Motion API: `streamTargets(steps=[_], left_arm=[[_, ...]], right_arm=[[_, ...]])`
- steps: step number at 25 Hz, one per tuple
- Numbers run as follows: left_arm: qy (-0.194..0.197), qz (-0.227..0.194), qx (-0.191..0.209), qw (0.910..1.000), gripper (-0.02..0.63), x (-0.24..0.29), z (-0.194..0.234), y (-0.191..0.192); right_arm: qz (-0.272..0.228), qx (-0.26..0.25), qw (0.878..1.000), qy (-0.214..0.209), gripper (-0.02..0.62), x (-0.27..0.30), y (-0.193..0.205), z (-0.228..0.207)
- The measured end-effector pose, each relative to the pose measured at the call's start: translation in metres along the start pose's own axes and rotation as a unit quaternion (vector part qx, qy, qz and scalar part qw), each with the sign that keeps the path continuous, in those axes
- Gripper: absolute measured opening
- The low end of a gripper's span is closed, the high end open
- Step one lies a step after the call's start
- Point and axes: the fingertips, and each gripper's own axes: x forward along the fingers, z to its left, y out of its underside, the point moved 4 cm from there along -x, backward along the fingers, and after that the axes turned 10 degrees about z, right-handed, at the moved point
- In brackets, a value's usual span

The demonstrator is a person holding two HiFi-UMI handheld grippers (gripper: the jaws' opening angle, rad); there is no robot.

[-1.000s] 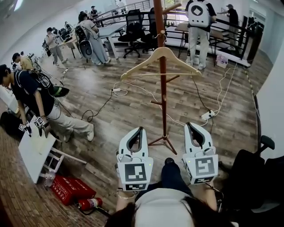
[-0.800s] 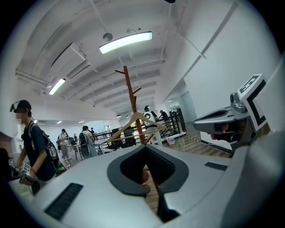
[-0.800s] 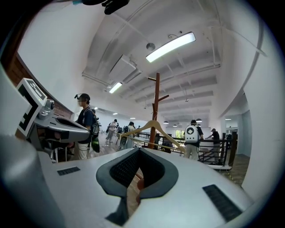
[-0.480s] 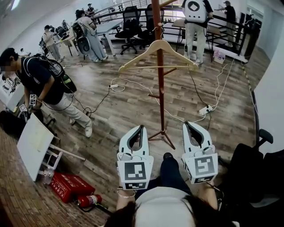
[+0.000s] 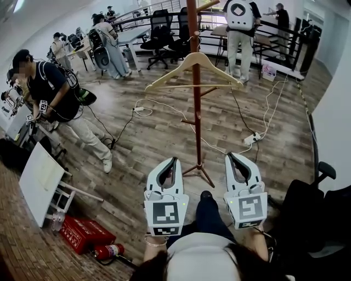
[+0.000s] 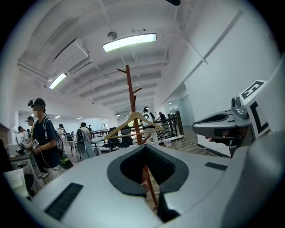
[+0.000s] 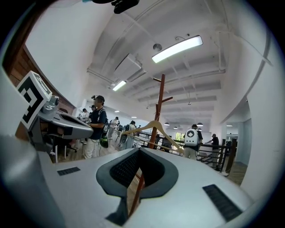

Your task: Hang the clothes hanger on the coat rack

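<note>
Closest to us, both tools are held out side by side, pointing level. The left gripper [image 5: 173, 162] has its jaws pressed together with nothing in them, and so does the right gripper [image 5: 231, 157]. Each gripper view shows only a thin slit between the dark pads, with the rack's pole visible far behind it. A dark shoe [image 5: 207, 195] pokes out between the two marker cubes.

Just past the gripper tips, roughly between them in the head view, the coat rack [image 5: 196, 121] stands on its spread feet on the wooden floor [image 5: 148, 142]. Neither tool is touching it. Higher up its reddish pole, the wooden clothes hanger [image 5: 176, 66] is already hanging on the rack, with its arms spread out on either side of the pole and its crossbar roughly level. We can't really see which peg the hook sits on.

Off to the left there's a red box [image 5: 82, 235] with a fire extinguisher [image 5: 107, 251] next to it, and a tipped white board [image 5: 41, 181]. A person in a dark shirt [image 5: 55, 93] is walking just beyond that. White cables and a power strip [image 5: 252, 138] lie on the floor to the right of the rack.

Farther back there are office chairs [image 5: 159, 33], desks, a black railing and more people, one of them wearing a white backpack [image 5: 239, 13].
</note>
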Motion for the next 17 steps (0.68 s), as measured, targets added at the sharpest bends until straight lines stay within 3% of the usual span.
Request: streamTargets(steps=[17], left_arm=[[0.005, -0.004, 0.025, 0.9997, 0.011, 0.024, -0.005, -0.016]], right_arm=[[-0.011, -0.004, 1.0, 0.021, 0.035, 0.01, -0.005, -0.021]])
